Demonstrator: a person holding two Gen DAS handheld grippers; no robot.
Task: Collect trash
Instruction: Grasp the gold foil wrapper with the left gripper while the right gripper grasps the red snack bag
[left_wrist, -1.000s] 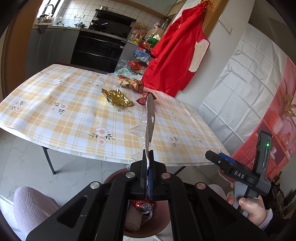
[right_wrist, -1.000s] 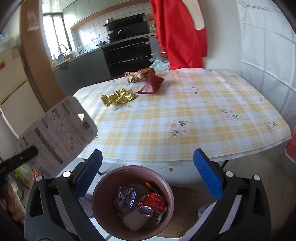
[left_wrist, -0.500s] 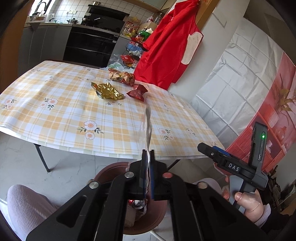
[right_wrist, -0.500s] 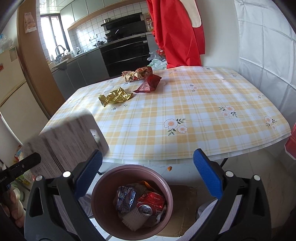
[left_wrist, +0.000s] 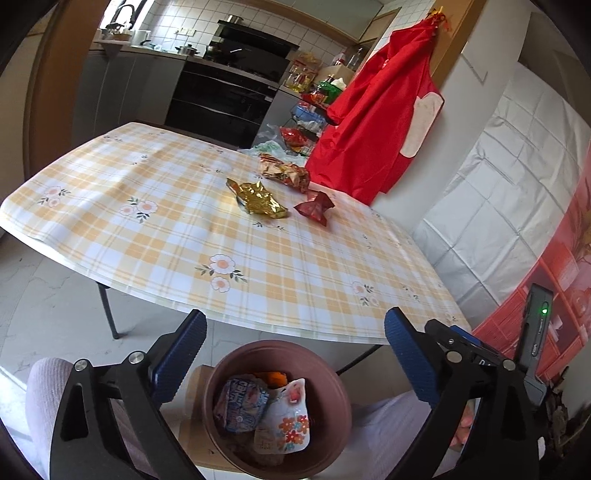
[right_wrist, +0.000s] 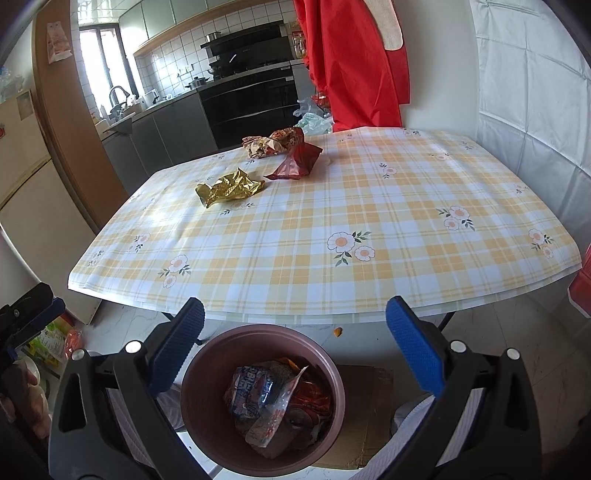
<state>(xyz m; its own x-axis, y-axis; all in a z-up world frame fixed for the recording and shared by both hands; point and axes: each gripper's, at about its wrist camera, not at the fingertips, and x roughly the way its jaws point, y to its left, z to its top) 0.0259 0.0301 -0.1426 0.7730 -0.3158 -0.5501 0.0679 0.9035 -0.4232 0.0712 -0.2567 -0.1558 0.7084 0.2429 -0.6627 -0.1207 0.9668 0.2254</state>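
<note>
A brown trash bin (left_wrist: 332, 384) (right_wrist: 207, 424) stands on the floor below the table's near edge, holding several wrappers. A flat card package with flower stickers (left_wrist: 284, 421) lies on top inside it, also in the right wrist view (right_wrist: 275, 413). On the checked tablecloth lie a gold wrapper (left_wrist: 260, 197) (right_wrist: 229, 186), a red wrapper (left_wrist: 316, 206) (right_wrist: 297, 162) and a crumpled printed bag (left_wrist: 284, 171) (right_wrist: 271, 142). My left gripper (left_wrist: 291, 354) is open and empty above the bin. My right gripper (right_wrist: 293, 350) is open and empty above the bin.
The table (left_wrist: 155, 236) (right_wrist: 406, 229) has thin metal legs. A red garment (left_wrist: 373, 122) hangs at the wall behind it. Flattened cardboard (right_wrist: 369, 398) lies under the bin. The kitchen counter and oven (right_wrist: 251, 99) are at the back.
My left gripper was shut on the flat card package above the bin; it has opened and the package now lies in the bin. The right gripper has stayed open.
</note>
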